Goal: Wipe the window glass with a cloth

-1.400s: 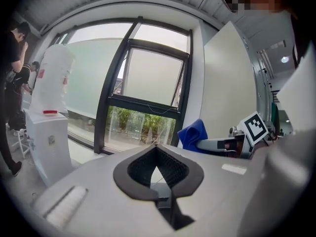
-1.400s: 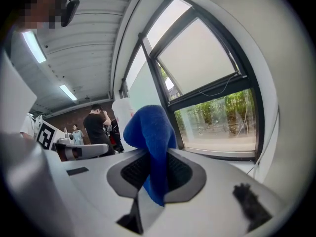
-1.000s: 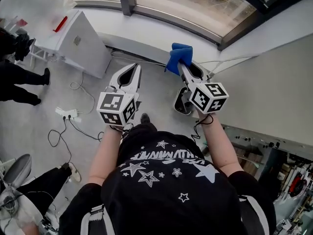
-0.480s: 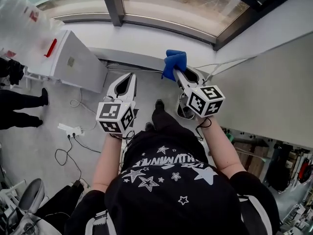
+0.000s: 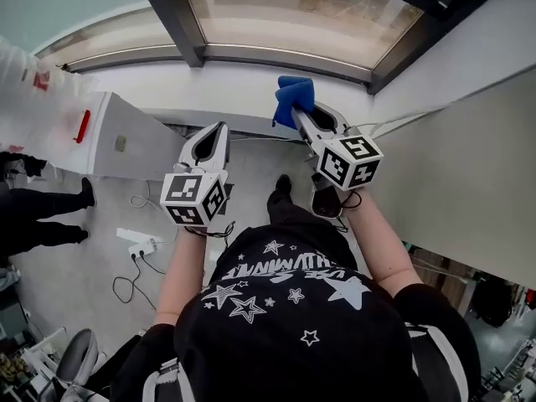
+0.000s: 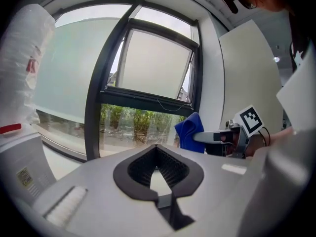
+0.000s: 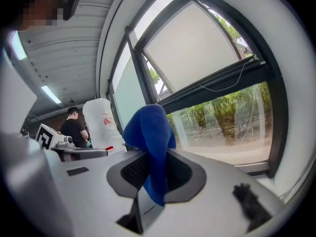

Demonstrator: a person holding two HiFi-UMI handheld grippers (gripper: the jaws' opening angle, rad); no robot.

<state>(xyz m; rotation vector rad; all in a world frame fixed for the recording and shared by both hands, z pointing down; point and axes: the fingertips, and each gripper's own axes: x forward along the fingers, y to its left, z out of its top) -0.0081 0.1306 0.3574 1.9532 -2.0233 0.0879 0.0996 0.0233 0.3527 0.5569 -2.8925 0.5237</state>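
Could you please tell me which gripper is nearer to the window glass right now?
Right. The right gripper, clamping the blue cloth, reaches toward the window glass, short of it; the left gripper, shut and empty, sits farther back, to its left.

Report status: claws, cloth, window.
Right claw shut on blue cloth. Left claw shut, empty. Cloth not yet on window glass. Nothing seen between them.

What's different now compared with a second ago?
The person has stepped closer to the window glass, carrying both grippers forward. The right gripper still clamps the blue cloth; the left gripper stays shut and empty. Nothing was picked up or released.
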